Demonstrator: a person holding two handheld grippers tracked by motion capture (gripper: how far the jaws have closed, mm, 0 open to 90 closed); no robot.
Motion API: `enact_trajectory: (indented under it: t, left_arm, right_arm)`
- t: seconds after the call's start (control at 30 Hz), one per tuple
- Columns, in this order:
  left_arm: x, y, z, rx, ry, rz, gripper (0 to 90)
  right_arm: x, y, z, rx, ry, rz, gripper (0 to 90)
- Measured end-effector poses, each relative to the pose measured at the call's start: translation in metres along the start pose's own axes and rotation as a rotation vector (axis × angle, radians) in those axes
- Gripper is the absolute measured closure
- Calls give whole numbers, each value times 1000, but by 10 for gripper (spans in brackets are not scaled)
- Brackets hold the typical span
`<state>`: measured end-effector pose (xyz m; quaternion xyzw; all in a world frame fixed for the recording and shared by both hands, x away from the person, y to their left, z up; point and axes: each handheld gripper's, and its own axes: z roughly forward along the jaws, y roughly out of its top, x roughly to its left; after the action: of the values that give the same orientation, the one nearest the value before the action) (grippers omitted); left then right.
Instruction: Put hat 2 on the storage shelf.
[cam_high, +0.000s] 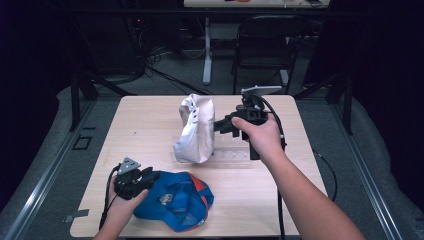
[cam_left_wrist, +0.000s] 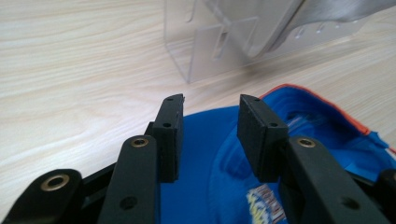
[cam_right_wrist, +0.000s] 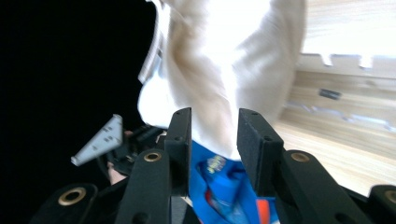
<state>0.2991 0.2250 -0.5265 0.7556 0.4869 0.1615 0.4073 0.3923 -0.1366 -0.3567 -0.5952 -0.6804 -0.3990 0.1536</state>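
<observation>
Left tool (cam_high: 146, 178): held low at the near left part of the bench (cam_high: 145, 120), jaws released with a clear gap between the pads. In the left gripper view the blue cap (cam_left_wrist: 205, 154) lies directly under and ahead of the jaws, its crown filling the gap between them; neither pad presses on the fabric. The cap's orange-edged rim runs off to the right of the right jaw, and a printed logo sits below the jaws. In the high view the blue cap (cam_high: 175, 200) lies flat on the bench, just beside the tool tips on their right.

Right tool (cam_high: 220, 125): held higher, at the far right part of the bench, pointing left. Jaws released, nothing pinched between them. The white cap (cam_high: 195, 130) stands upright just ahead of the tips, propped on a clear acrylic stand (cam_high: 230, 152); from the high view I cannot tell whether the tips touch the fabric. In the right gripper view the white cap (cam_right_wrist: 224, 70) is blurred and rises straight ahead of the open jaws, with the blue cap (cam_right_wrist: 219, 186) seen below between them and the left tool's grey plate (cam_right_wrist: 100, 140) farther off to the left.

In the left gripper view the clear acrylic stand (cam_left_wrist: 210, 46) stands ahead of the jaws, apart from the blue cap.
</observation>
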Motion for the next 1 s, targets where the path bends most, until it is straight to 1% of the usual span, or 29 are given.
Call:
enact_trajectory:
  t: [0.1, 0.17, 0.27, 0.33, 0.43, 0.5, 0.6, 0.63, 0.7, 0.73, 0.87, 0.93, 0.97, 1.0]
  left_arm:
    - [3, -3, -5, 10, 9, -2, 608]
    - [6, -4, -10, 18, 19, 2, 606]
    - [10, -8, -15, 9, 26, 10, 604]
    - [13, -12, -17, 5, 25, 7, 602]
    - [15, -17, -17, 7, 25, 4, 600]
    - [15, -19, -17, 19, 30, 16, 596]
    - [15, -21, -17, 17, 37, 21, 582]
    - [14, -22, -17, 14, 42, 14, 580]
    - [13, -22, -18, 17, 39, 7, 571]
    - [12, -22, -19, 17, 37, 12, 568]
    - [11, -25, -23, 21, 48, 28, 564]
    - [14, -27, -22, 16, 41, 3, 564]
    - [14, -28, -21, 14, 39, -1, 564]
    - [15, -28, -19, 8, 41, -1, 564]
  right_arm:
    - [-7, -13, -4, -12, -31, -22, 663]
    - [-11, -21, -4, -8, -34, -32, 665]
    - [-19, -35, -3, 3, -52, -54, 664]
    - [-24, -45, -2, 0, -72, -68, 660]
    - [-32, -57, 0, 0, -80, -74, 659]
    - [-36, -65, 2, 2, -83, -75, 658]
    - [-43, -75, 5, -9, -95, -75, 657]
    - [-45, -79, 6, -9, -102, -79, 657]
    - [-50, -87, 9, -13, -102, -81, 657]
    - [-52, -90, 11, -9, -106, -79, 657]
    - [-59, -103, 22, 5, -132, -94, 657]
    - [-63, -109, 29, 17, -142, -93, 656]
    - [-65, -113, 33, 24, -138, -86, 655]
    - [-66, -115, 35, 23, -136, -90, 655]
